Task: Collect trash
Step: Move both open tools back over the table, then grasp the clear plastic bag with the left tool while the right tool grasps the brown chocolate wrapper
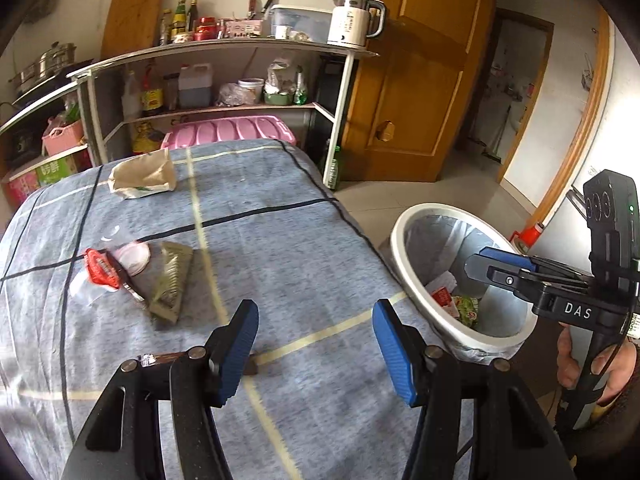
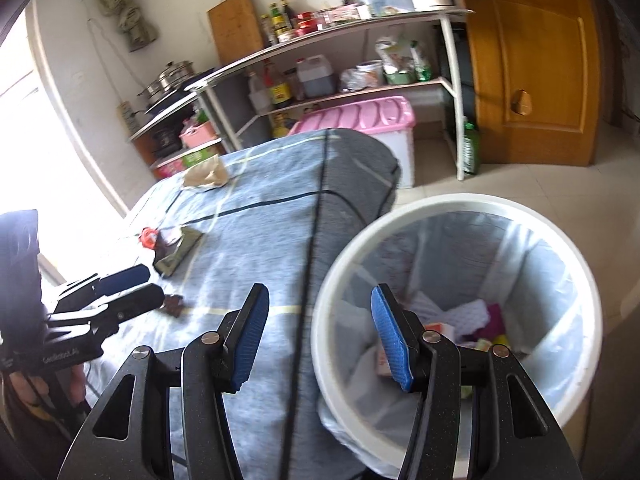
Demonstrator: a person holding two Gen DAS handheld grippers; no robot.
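The left gripper (image 1: pixel 316 344) has its blue fingers (image 1: pixel 240 344) spread apart and grasping nothing; it hangs over the near part of the bench (image 1: pixel 280 248), which is draped in a blue checked cloth. A small dark scrap (image 2: pixel 173 305) lies just beside the left finger. It shows plainly only in the right wrist view; in the left one the finger hides most of it. My guess is that the fingers stand released so as to take this scrap next.

The right gripper (image 2: pixel 316 340) is likewise released and empty, and is held over the near left rim of the white bin (image 2: pixel 580 280), which stands on the floor just right of the bench. That pose suits a drop into the bin, though the pictures cannot confirm one.

Trash left on the bench: to the far left of the left gripper, a red-capped clear wrapper (image 1: pixel 100 268), a pink round piece (image 1: pixel 132 256) and an olive packet (image 1: pixel 170 284), bunched and touching; well beyond them, a crumpled tan paper bag (image 1: pixel 142 178).

The right view looks down into the lined bin, where paper and coloured wrappers already lie; the left view shows only a slice of that.
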